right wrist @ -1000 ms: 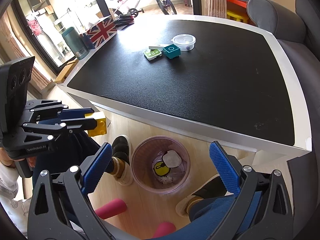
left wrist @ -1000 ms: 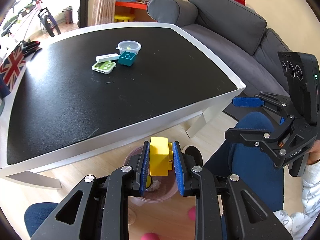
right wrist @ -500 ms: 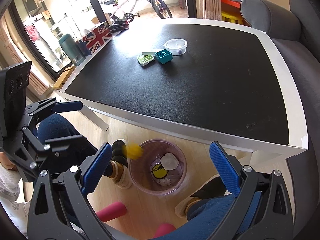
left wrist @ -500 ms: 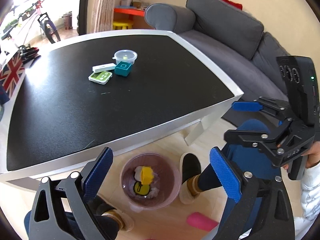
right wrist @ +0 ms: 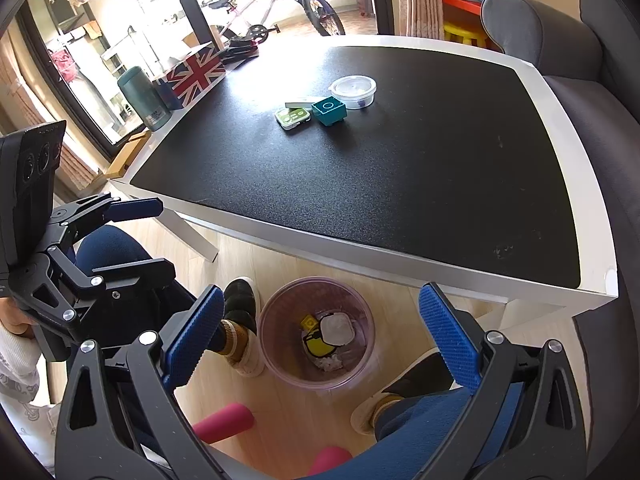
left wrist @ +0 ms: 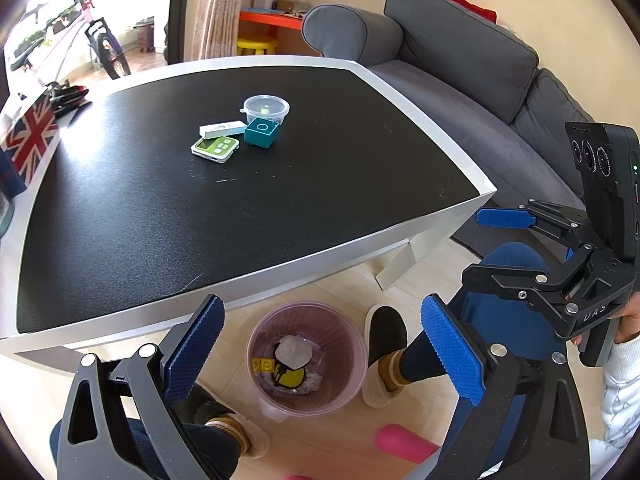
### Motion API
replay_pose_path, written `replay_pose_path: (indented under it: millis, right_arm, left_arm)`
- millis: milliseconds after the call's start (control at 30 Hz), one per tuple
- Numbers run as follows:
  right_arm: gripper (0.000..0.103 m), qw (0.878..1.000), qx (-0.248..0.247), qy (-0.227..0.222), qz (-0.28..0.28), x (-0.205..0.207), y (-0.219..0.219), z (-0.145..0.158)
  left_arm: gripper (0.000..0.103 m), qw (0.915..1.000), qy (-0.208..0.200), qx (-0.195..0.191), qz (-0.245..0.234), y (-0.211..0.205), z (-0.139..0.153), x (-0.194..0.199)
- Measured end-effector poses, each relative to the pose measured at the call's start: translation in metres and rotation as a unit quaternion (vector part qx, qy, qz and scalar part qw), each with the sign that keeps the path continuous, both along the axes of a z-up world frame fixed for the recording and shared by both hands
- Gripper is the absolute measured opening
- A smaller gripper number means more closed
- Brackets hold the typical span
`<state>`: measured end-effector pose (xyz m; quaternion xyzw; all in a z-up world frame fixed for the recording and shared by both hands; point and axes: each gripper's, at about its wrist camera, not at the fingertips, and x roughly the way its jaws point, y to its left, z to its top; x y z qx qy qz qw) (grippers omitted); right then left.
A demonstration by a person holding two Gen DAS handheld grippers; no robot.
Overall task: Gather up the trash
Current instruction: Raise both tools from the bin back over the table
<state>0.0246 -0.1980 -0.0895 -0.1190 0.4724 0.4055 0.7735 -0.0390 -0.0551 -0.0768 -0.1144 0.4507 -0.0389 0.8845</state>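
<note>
Wooden floor, bin (left wrist: 307, 356) below, left gripper (left wrist: 320, 344) wide open, empty

In the trash bin (left wrist: 256, 344), the yellow block (left wrist: 264, 366) lies half under a pale wad (left wrist: 295, 356). The bench (left wrist: 8, 184) runs off the left edge. Print on the green timer (left wrist: 215, 147) is too small to read.

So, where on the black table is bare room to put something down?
The near half of the table, between the front white edge and the item cluster, is bare, as is the sofa-side strip. It is crowded mid-table: green timer, teal box, lidded container, white stick.
</note>
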Motion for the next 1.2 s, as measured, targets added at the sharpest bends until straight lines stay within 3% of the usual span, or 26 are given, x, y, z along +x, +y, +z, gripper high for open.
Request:
replay_pose_path:
  millis: [600, 1200]
  right_arm:
    - [0.096, 1.000, 0.019, -0.017, -0.001, 0.023, 0.015, 0.024]
    - [0.097, 0.999, -0.001, -0.037, 0.017, 0.098, 0.089, 0.032]
  left_arm:
    - [0.095, 0.9994, -0.023, 0.016, 0.022, 0.025, 0.019, 0.013]
    - [0.095, 0.9983, -0.043, 0.028, 0.028, 0.060, 0.042, 0.055]
